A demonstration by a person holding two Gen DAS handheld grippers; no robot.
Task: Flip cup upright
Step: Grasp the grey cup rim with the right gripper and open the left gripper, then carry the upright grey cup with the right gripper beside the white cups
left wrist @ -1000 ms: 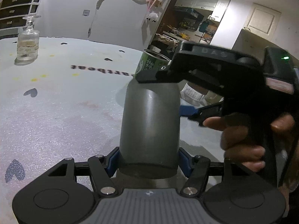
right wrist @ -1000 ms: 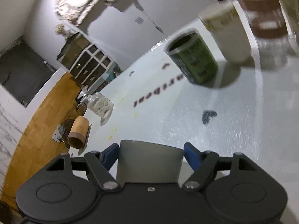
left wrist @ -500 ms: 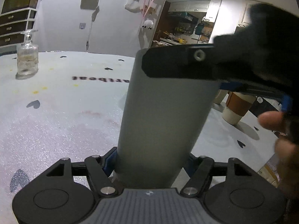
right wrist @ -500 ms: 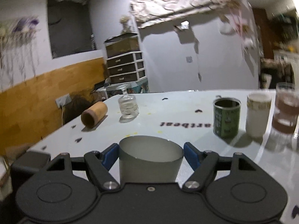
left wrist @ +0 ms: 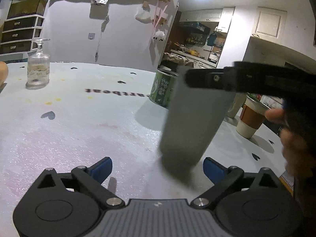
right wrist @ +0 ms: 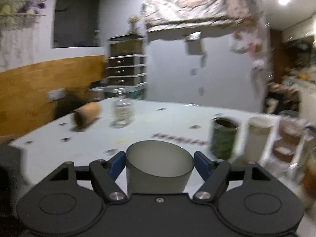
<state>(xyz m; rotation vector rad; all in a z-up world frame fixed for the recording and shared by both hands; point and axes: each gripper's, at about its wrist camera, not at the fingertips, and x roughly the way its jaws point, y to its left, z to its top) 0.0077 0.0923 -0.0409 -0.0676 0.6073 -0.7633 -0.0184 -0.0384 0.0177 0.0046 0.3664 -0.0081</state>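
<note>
A tall grey cup stands mouth-up, slightly tilted, just above or on the white table. My right gripper is shut on the cup near its rim; its open mouth shows in the right wrist view. The right gripper's black body crosses the left wrist view at the cup's top. My left gripper is open and empty; its blue pads stand apart in front of the cup's base.
A green mug, a white cup and a brown-sleeved cup stand at the right. A glass bottle stands at the far left. A cork cylinder lies on its side beside it.
My left gripper has opened, let go of the cup's base and drawn back. The right gripper has swung level with the cup, whose mouth now faces up.
</note>
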